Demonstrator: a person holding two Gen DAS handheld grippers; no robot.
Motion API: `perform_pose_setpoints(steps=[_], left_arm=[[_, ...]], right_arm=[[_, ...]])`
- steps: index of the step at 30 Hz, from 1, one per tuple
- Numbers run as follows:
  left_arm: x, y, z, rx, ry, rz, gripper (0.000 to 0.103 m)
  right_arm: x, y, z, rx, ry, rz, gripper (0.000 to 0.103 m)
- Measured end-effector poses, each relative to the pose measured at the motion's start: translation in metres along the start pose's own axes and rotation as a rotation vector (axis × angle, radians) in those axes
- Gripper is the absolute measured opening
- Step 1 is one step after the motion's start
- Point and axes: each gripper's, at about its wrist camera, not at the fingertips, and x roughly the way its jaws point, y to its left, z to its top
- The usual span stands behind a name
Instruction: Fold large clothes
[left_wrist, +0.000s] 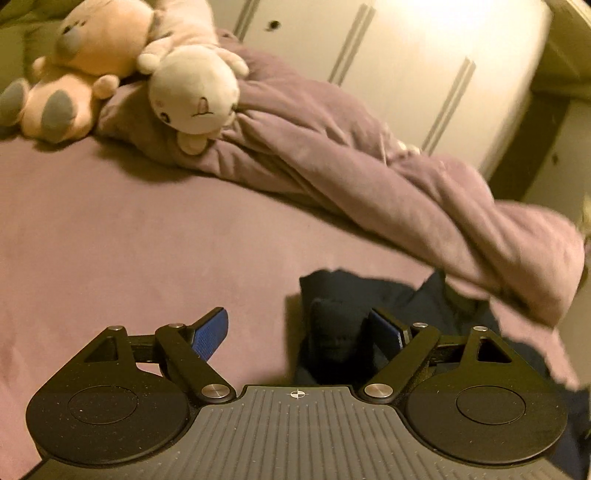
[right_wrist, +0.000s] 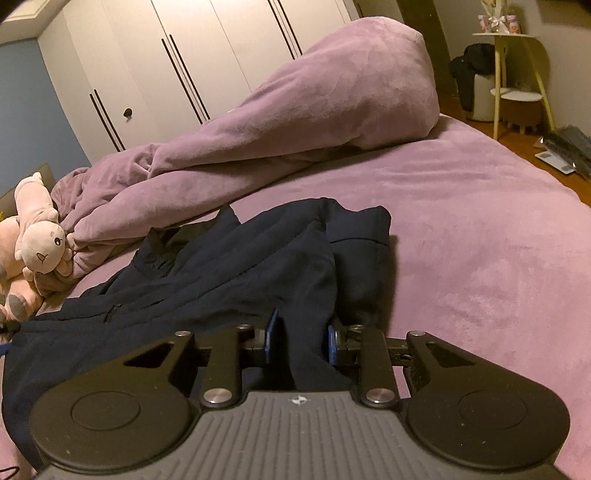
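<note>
- Right claw: narrowed down, blue pads pressing a raised ridge of the dark navy garment between them; reads as a pinch on the cloth.
- Left claw: spread wide, nothing gripped. A dark bunched end of the garment sits between its fingers, close to the right-hand pad; touch unclear.
- Garment lies crumpled on the purple bed, near edge, just beside the rumpled purple blanket. Pocket zip visible on its left part.
- Long axis in the right wrist view: runs from lower left to upper right; square hem-like edge at the far right end, collar-like opening near the blanket. Which end is top is a guess.
- Step in hand, judged: get both corners held, then spread flat before folding.
- To do it well: close the left claw on an edge, not a bunch; lift both ends evenly, pull taut, keep clear of the blanket and the soft toys.
</note>
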Motion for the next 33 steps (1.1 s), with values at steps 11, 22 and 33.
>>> perform_pose_setpoints(steps=[11,22,33], left_arm=[[0.011,0.001,-0.027,0.126,0.204,-0.242,0.093],[-0.019,-0.039,-0.027,0.281,0.083,-0.189,0.019],[-0.016,-0.096,0.048,0.268,-0.121,-0.149,0.018]], right_arm=[[0.004,-0.003,0.005,0.011,0.010,0.021,0.034],[-0.034,0.031,0.008,-0.087,-0.137,-0.074,0.009],[-0.043,0.057,0.087,-0.064,-0.316,-0.070,0.008]])
